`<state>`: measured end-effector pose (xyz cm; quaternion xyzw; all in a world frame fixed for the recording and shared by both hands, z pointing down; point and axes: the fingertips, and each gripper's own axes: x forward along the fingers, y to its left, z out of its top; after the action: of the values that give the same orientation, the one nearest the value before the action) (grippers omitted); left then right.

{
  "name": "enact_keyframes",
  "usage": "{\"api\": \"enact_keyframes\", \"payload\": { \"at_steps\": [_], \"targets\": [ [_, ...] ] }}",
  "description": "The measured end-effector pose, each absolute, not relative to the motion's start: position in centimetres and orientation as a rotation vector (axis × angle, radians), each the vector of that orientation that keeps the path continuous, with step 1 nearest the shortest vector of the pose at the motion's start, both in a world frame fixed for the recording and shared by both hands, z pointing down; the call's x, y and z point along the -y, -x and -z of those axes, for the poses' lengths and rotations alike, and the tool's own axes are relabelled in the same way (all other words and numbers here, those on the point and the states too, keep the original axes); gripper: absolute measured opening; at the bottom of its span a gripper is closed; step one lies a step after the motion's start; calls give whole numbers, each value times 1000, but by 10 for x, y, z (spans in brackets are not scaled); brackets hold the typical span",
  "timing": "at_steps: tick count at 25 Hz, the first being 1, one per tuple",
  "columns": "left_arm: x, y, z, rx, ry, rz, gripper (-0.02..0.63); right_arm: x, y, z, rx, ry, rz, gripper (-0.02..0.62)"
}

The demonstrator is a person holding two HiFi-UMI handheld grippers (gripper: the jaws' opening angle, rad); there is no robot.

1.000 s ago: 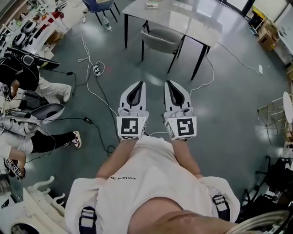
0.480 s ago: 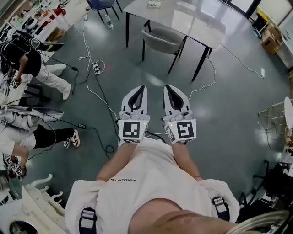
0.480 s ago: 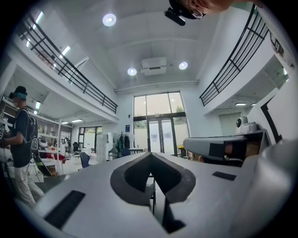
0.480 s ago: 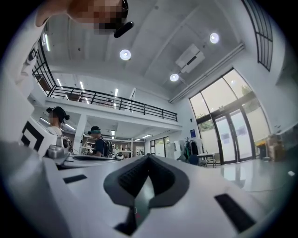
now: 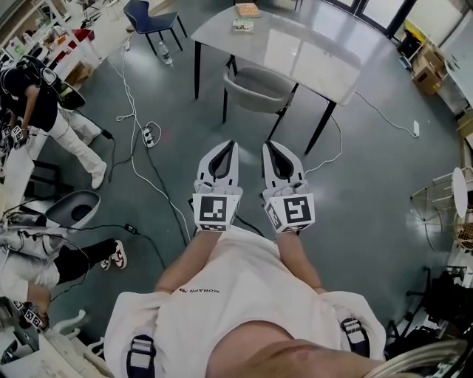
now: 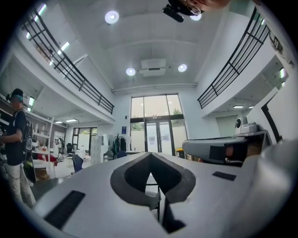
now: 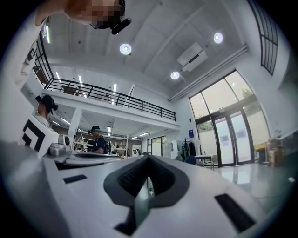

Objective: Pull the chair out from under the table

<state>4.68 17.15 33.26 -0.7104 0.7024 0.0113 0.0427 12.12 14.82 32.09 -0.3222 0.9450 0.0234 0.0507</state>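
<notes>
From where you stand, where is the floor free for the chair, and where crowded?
Free: the floor between the chair and left gripper and right gripper. Right of the table only one cable crosses. Crowded: the left side, with cables, a power strip and people.

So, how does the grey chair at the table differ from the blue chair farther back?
Colour: the grey chair is pale grey, while the blue chair is dark blue. Place: the grey chair stands partly under the table, while the blue chair stands free, off to the table's left in the head view. Both have thin dark legs, and nobody sits on either.
</notes>
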Motion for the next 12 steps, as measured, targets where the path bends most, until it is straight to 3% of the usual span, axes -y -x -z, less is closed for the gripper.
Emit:
{"api": "enact_keyframes", "payload": {
  "at_steps": [12],
  "targets": [
    [-15, 71, -320, -2060, 2301, -20, 5, 0, -2, -308, -2870, 1128, -60, 14]
  ]
}}
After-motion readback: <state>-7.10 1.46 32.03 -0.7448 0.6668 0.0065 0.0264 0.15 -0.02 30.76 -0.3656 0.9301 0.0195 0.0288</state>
